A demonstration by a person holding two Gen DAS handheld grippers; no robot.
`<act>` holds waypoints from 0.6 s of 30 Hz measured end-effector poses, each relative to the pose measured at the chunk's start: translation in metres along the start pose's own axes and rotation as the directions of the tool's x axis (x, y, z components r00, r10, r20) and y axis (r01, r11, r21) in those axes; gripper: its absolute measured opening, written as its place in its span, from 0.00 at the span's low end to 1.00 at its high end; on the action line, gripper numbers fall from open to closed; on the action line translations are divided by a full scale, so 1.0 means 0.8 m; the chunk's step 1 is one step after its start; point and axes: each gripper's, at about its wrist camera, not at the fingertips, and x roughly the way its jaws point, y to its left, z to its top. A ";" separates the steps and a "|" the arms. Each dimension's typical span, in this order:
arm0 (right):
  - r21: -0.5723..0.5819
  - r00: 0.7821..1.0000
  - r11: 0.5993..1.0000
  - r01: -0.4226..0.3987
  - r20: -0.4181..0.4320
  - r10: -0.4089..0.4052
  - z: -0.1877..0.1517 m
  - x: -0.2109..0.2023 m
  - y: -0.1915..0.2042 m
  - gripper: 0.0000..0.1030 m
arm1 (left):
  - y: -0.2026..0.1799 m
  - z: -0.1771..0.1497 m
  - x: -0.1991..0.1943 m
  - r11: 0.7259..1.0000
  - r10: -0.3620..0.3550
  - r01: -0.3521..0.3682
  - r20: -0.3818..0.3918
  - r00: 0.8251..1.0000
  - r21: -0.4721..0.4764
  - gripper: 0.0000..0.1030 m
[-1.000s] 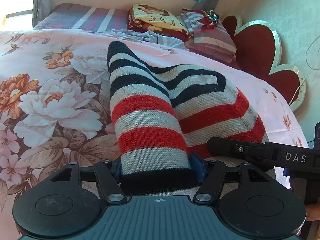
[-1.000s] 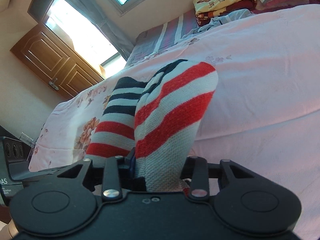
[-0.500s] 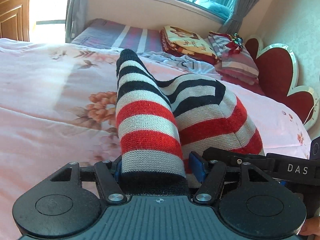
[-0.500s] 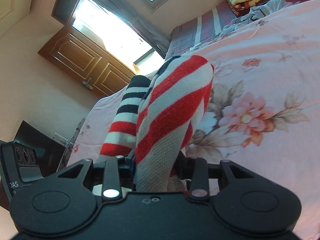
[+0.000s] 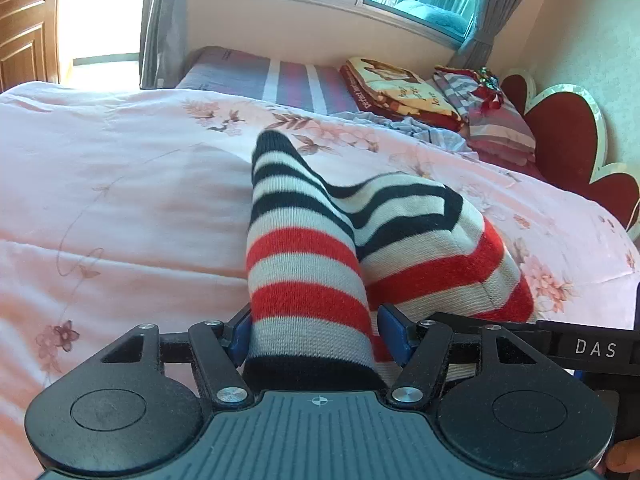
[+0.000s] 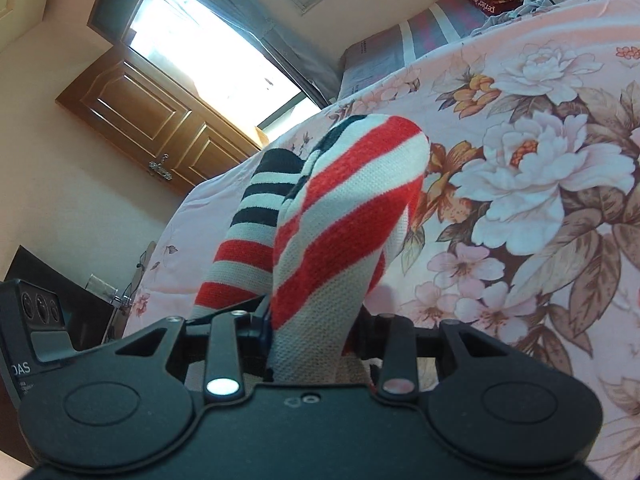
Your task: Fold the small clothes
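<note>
Left wrist view: the left gripper (image 5: 312,334) was pinching the striped sock (image 5: 308,264) near its dark cuff band, the blue pads (image 5: 394,334) pressed against the knit on both sides. The sock rose from the jaws and draped forward, doubled over on itself, above the pink floral bedspread (image 5: 120,220). The right gripper (image 5: 520,338) was visible just beside it, at the right edge of this view.

In the right wrist view, the right gripper (image 6: 312,332) was clamped on the same sock (image 6: 344,220), on a second bundled portion of red and cream stripes. The sock stood between the two tools, held clear of the bedspread (image 6: 540,200) as far as could be judged.

Beyond lay folded blankets (image 5: 400,92) toward the far right corner of the bed, against a red heart-shaped headboard (image 5: 568,140).

Assessment: the sock appeared light, soft and limp, a stretchy knit with no stiffness; it would sag wherever unsupported. It is not fragile and not slippery. Best holds are the cuff band and the toe end, keeping both layers together.
</note>
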 end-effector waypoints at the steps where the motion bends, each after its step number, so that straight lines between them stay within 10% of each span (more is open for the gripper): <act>1: -0.008 0.999 0.999 0.035 0.003 -0.035 -0.002 0.008 0.001 0.35 | 0.009 -0.002 0.005 1.000 0.010 -0.010 0.002 1.000 0.002 0.63; 9: -0.156 0.945 0.932 0.327 0.047 -0.324 -0.008 0.019 0.002 0.63 | 0.022 -0.017 0.025 0.999 -0.009 0.009 -0.003 1.000 -0.032 0.73; 18: -0.205 0.942 0.920 0.334 0.115 -0.316 0.039 0.017 0.021 0.54 | 0.010 0.015 0.028 0.996 0.093 -0.093 0.020 0.995 -0.012 0.73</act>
